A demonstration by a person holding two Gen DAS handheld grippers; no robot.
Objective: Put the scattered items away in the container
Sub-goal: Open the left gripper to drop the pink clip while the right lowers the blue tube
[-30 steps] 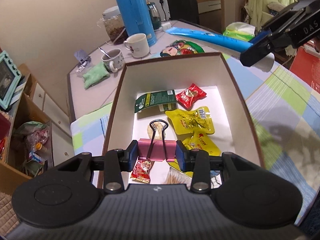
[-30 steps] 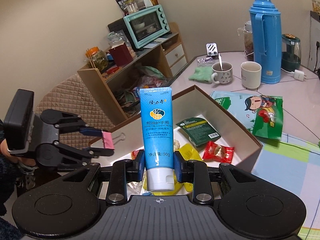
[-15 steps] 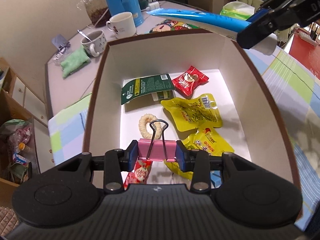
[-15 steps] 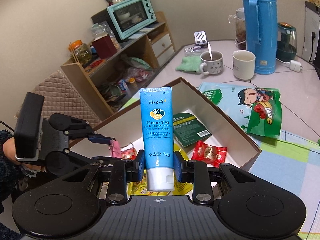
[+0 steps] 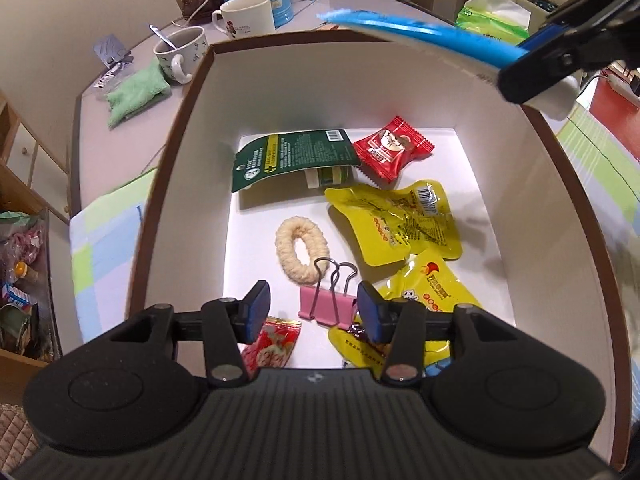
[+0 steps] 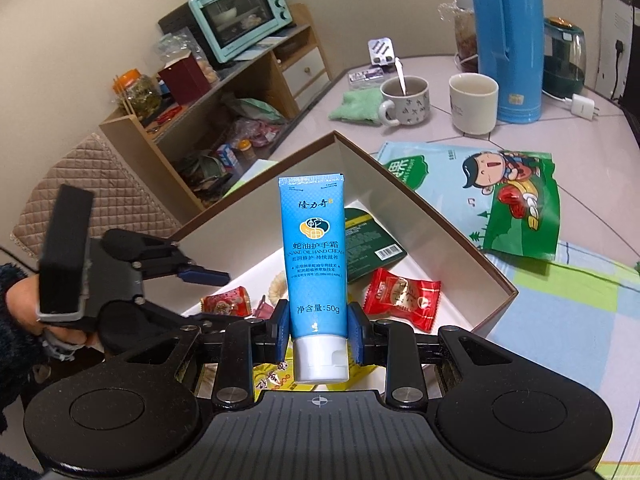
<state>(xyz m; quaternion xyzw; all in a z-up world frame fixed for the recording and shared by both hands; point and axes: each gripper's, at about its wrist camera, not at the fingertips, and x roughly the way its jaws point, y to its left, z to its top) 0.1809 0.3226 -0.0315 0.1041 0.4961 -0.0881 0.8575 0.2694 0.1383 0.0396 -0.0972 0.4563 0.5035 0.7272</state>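
We've got the left tongs (image 5: 312,308) spread open low-centre in the left wrist view, w/ the pink binder clip (image 5: 327,307) loose between the pads, inside the box (image 5: 180,184) among snack packets. Right tongs (image 6: 319,336) are clamped on the blue hand cream tube (image 6: 314,254), held upright mid-frame in the right wrist view, above the box, which sits on the bench (image 6: 592,132).

Black left gripper (image 5: 312,312) and right gripper (image 6: 319,338) have blue-padded jaws, silver screws.
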